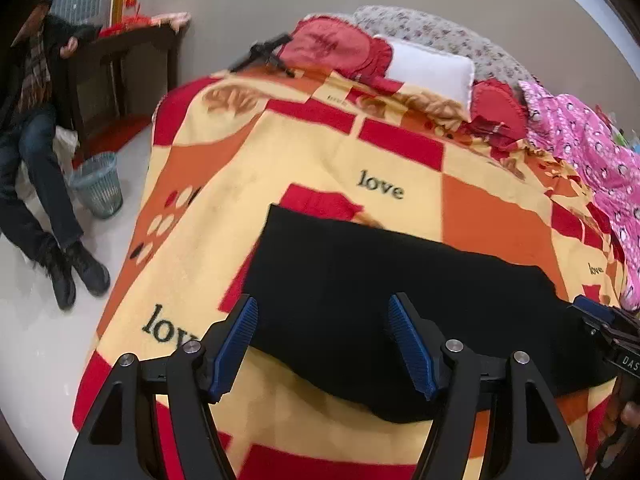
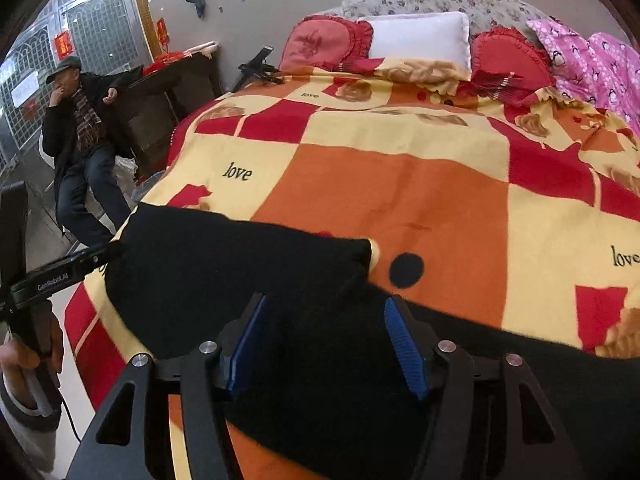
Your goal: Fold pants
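Black pants (image 1: 380, 292) lie flat on the patterned blanket (image 1: 312, 152) at the near end of the bed. They also show in the right wrist view (image 2: 240, 264), folded over with a leg end near a black dot. My left gripper (image 1: 323, 312) is open, its blue pads hovering over the pants' near left part, holding nothing. My right gripper (image 2: 324, 312) is open above the pants' middle, with cloth between and below the jaws. The right gripper shows at the left wrist view's right edge (image 1: 600, 320). The left gripper shows at the right wrist view's left edge (image 2: 80, 260).
Red heart cushions (image 1: 328, 44), a white pillow (image 1: 428, 68) and a pink quilt (image 1: 588, 152) lie at the bed's head. A seated man (image 2: 80, 128), a dark wooden table (image 1: 128, 72) and a waste basket (image 1: 98, 184) stand on the floor to the left.
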